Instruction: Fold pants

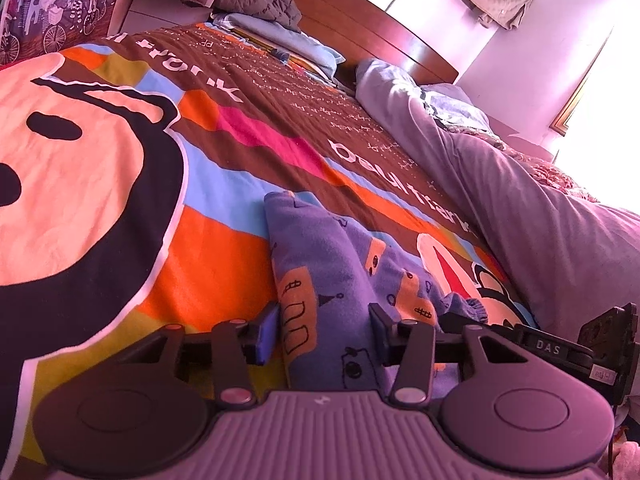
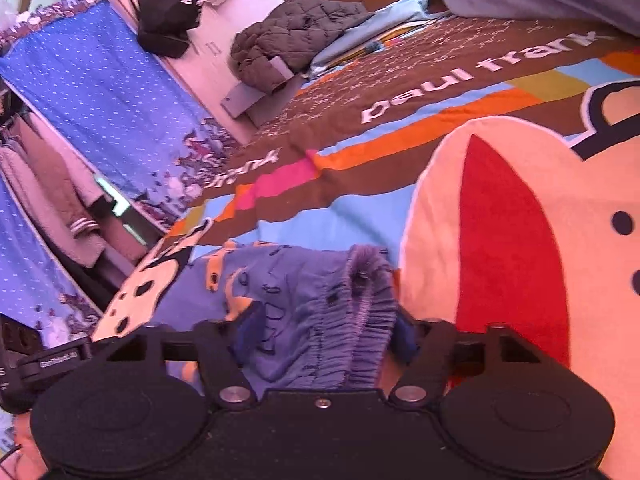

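While the small blue printed cotton pants [image 1: 340, 280] lie bunched on the cartoon bedspread [image 1: 200, 248], folding looks barely begun — left gripper [image 1: 324, 336] straddles a leg, right gripper [image 2: 320, 332] the elastic waistband [image 2: 368, 300], and whether either pair of jaws presses the cloth I cannot tell.

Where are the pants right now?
The blue patterned pants lie on the colourful bedspread, low in both wrist views, with each gripper's jaws around part of them: the right's straddle the waistband.

bed: cartoon-print bedspread [image 1: 168, 208] | wooden headboard [image 1: 360, 28] | bright window [image 1: 600, 128] | blue curtain [image 2: 100, 92]
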`<state>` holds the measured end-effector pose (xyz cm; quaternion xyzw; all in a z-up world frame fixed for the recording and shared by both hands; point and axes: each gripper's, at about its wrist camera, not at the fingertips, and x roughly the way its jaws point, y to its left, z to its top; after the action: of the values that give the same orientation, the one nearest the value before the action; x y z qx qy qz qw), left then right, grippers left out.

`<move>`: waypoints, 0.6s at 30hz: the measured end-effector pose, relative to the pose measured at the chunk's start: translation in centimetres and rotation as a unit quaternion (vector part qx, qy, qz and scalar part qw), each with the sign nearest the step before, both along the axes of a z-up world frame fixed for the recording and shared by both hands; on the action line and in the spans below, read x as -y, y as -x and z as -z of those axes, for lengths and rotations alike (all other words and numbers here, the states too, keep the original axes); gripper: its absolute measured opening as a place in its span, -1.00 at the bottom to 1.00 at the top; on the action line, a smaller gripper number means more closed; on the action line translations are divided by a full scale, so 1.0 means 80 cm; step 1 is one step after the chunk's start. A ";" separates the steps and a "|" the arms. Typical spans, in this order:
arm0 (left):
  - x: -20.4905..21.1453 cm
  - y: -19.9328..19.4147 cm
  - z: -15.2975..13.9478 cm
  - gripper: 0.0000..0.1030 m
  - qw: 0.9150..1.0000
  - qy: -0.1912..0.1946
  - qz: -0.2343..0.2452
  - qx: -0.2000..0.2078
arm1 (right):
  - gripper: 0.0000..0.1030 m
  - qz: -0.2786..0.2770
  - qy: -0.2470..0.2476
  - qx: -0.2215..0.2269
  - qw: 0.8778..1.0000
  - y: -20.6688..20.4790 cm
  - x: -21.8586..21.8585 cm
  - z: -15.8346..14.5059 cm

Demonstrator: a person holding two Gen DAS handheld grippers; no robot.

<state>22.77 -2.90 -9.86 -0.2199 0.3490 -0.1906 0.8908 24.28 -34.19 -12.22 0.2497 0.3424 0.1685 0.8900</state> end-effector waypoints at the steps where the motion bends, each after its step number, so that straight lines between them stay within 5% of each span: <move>1: 0.000 0.000 0.000 -0.05 1.000 -0.001 0.000 0.000 | 0.03 0.006 0.004 -0.002 1.000 0.000 0.000 0.001; 7: 0.001 0.000 0.000 -0.22 1.000 -0.001 -0.002 -0.001 | -0.19 0.012 0.003 -0.005 1.000 0.000 0.002 0.004; 14: -0.002 0.000 -0.002 -0.35 1.000 0.000 -0.006 -0.007 | -0.21 0.009 0.015 -0.001 1.000 0.002 -0.001 0.002; 18: -0.023 -0.007 -0.001 -0.43 0.995 0.068 -0.023 -0.066 | -0.28 0.016 0.017 0.000 1.000 0.005 -0.006 -0.001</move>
<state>23.33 -1.07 -9.78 -0.3004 0.3884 -0.1785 0.8527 23.90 -33.72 -12.15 0.2402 0.3411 0.1485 0.8966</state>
